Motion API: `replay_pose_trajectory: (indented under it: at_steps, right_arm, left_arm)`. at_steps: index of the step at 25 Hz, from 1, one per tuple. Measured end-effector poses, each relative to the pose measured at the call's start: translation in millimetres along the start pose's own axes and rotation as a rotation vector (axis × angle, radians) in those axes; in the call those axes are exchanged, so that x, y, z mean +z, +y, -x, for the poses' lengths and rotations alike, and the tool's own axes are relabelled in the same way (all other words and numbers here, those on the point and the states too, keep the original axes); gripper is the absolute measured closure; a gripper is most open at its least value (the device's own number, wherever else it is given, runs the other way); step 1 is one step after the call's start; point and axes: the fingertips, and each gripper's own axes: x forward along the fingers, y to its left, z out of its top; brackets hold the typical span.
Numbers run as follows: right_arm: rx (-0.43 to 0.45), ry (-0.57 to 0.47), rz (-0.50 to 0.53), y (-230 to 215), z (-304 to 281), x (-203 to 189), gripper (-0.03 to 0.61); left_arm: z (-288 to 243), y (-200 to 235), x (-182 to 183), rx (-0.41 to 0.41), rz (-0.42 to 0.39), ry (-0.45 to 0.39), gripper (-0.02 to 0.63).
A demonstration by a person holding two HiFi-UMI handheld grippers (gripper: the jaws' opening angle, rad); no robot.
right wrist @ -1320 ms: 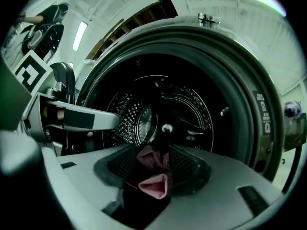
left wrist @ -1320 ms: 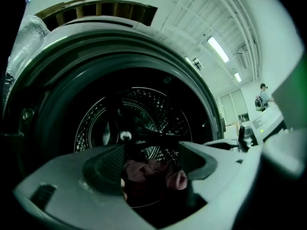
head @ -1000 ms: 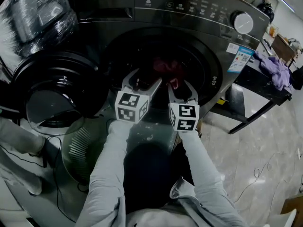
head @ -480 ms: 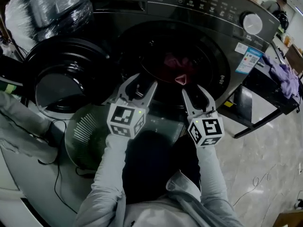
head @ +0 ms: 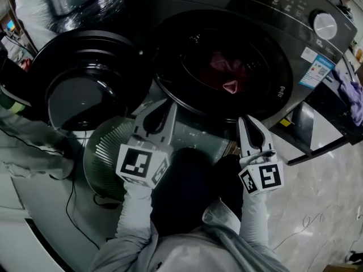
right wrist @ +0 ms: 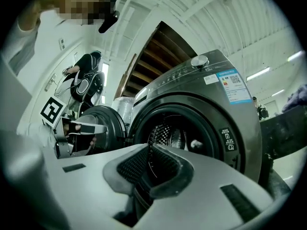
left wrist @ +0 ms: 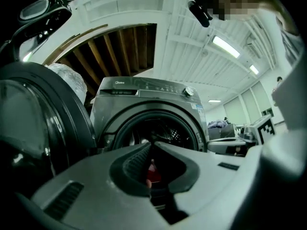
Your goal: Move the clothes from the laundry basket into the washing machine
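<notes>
Left gripper (head: pixel 168 103) shut, empty; right gripper (head: pixel 245 120) just closed, empty. Basket (head: pixel 104 153) at 8 o'clock from left gripper, the nearer.

Beyond the left claw (head: pixel 168 106), leftward, we see a plastic-wrapped bundle (head: pixel 79 1). Right of the right claw (head: pixel 245 122), a purple cloth (head: pixel 355 95) lies on a bench (head: pixel 334 123).

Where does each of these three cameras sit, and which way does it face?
Head view: on the person's head, looking steeply down at the washing machine; sleeves, left gripper and right gripper show.
Left gripper view: rides that gripper, faces the drum; its shut fingers show.
Right gripper view: likewise; its empty fingers have just been closing.
Shared: all see the open drum.
</notes>
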Motion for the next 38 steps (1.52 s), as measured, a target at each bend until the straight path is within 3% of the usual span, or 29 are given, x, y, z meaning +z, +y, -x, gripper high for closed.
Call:
replay_pose_trajectory:
  at_steps: [12,38]
  right_arm:
    - [0.011,0.016,-0.040,11.3,9.9,-16.0,0.561]
    - [0.007,0.017,-0.028,17.2,13.4,-11.5,0.561]
  left_arm:
    - [31.1,5.5,-38.2,0.052,0.021,0.090,0.595]
    - [27.6,1.3,-34.0,0.005,-0.032,0.081,0.595]
